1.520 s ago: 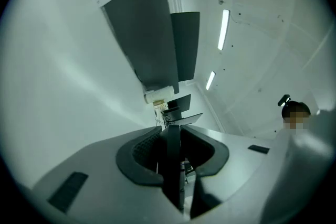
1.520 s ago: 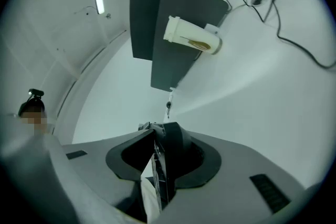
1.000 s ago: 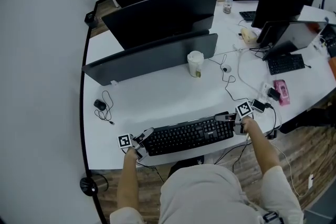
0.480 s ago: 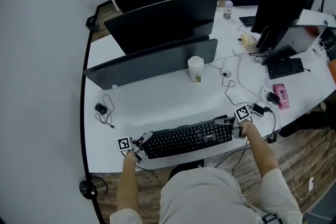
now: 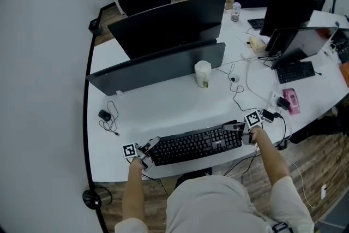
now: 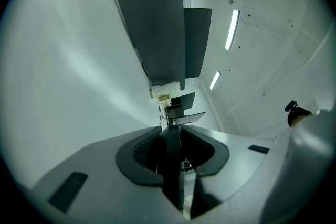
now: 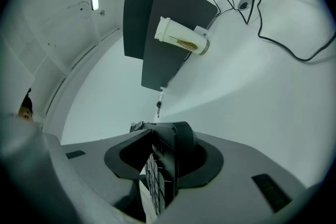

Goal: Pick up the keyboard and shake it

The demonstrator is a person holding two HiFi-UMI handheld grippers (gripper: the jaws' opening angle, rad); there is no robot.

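Observation:
A black keyboard (image 5: 195,143) lies lengthwise over the front edge of the white desk (image 5: 163,106), held at both ends. My left gripper (image 5: 146,148) is shut on its left end, and in the left gripper view that end stands as a thin dark edge (image 6: 173,165) between the jaws of the left gripper (image 6: 173,140). My right gripper (image 5: 241,131) is shut on the right end. The right gripper view shows key rows (image 7: 157,178) clamped in the jaws of the right gripper (image 7: 160,150). I cannot tell whether the keyboard touches the desk.
Two dark monitor backs (image 5: 169,22) (image 5: 158,65) stand behind the keyboard, with a paper cup (image 5: 202,73) beside them. A mouse with its cord (image 5: 103,115) lies at the left. Cables (image 5: 240,90), a pink object (image 5: 292,96) and a second keyboard (image 5: 297,70) are at the right.

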